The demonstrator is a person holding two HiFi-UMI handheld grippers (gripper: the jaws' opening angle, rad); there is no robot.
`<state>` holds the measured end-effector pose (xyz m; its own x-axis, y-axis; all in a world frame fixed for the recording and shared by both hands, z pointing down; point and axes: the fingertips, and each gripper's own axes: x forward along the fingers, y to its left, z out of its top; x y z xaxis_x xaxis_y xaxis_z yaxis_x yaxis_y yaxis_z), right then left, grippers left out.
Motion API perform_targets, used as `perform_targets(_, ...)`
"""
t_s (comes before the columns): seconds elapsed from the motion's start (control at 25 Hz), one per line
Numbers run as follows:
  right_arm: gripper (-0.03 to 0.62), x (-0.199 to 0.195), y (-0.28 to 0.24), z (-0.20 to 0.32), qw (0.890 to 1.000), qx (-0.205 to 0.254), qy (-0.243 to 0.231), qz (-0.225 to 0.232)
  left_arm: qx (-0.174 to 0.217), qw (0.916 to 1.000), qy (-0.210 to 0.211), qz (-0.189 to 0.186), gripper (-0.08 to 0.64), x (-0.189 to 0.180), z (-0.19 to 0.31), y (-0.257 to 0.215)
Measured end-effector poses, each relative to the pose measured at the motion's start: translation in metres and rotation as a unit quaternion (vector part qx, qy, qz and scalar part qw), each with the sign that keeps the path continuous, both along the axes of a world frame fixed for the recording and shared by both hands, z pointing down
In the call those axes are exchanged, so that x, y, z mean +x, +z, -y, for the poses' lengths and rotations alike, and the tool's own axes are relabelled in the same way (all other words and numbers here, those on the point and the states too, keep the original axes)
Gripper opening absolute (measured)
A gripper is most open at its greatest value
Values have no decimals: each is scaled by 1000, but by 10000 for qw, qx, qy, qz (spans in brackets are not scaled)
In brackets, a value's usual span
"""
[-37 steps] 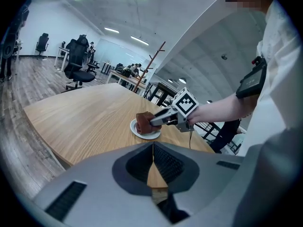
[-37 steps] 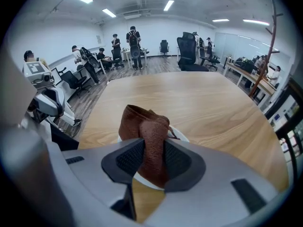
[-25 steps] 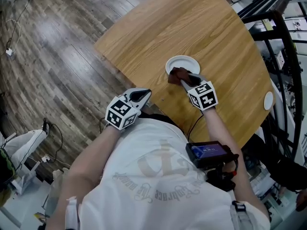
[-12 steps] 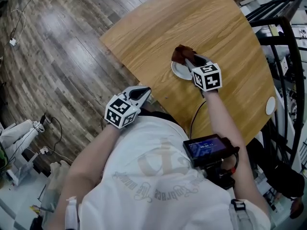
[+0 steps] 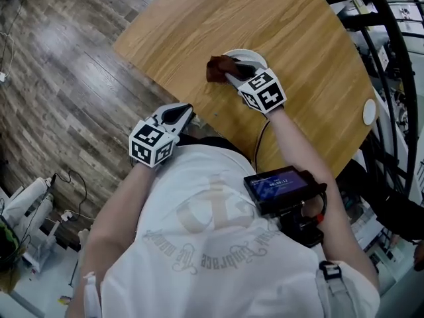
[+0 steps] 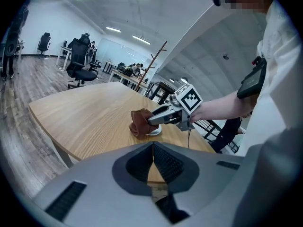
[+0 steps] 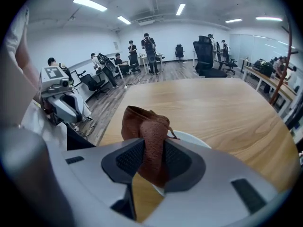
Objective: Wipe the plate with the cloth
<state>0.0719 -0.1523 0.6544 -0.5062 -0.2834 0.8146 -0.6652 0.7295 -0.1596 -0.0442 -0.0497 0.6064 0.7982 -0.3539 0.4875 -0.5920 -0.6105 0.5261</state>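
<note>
The right gripper [image 5: 233, 73] has its jaws clamped on a brown cloth [image 5: 220, 68]. In the right gripper view, the cloth's pebbled, leathery fabric is pinched between the dark, ribbed pads and bunches up in soft folds above them. The left gripper [image 5: 177, 116] is closed on nothing. In its own view the two ribbed pads meet along a thin seam, and it hangs by the table's near edge, at about 7 o'clock from the plate.

Each gripper carries a cube printed with black-and-white square markers. They show patterns only, no words.

The plate [image 5: 246, 53] is small, round, white and smooth. It sits on the table [image 5: 278, 18], and the cloth rests over its 9 o'clock rim, spilling onto the wood. The tabletop is pale, grained wood with a rounded edge.

A small white disc [image 5: 369, 112] lies at about 4 o'clock from the plate, near the far edge. The person's white shirt bears faded lettering that I cannot read. A small lit screen [image 5: 278, 184] at the waist shows text too fine to make out. The floor [image 5: 59, 65] is grey-brown planking.
</note>
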Motion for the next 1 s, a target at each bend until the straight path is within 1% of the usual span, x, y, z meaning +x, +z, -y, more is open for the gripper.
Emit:
perform_targets(0.12,129,2,-2,-12,9999,-19,-148,28,18,10000,89,-4,14,4,0,-2)
perform_targets(0.24,127,14,-3,-19,9995,81,-262,-177,75,9998,189,-13,14,12,3,-6)
perform_targets(0.44,129,40,-4,-31,9994,112,-72,-332,120,9993,345,-23,14,22,0,-11)
perform_targets(0.64,128,73,-8,-30,9974,316,448,-470,171,9982,578,-16,14,31,3,-11)
perform_targets(0.72,128,84,-12,-29,9957,418,709,-436,199,9975,684,-11,14,35,5,-12)
perform_targets(0.88,128,101,-29,-31,9893,654,1300,-82,294,9956,888,-13,14,48,7,-20)
perform_targets(1.0,129,115,-48,-32,9790,878,1814,322,381,9941,1019,-8,14,58,11,-26)
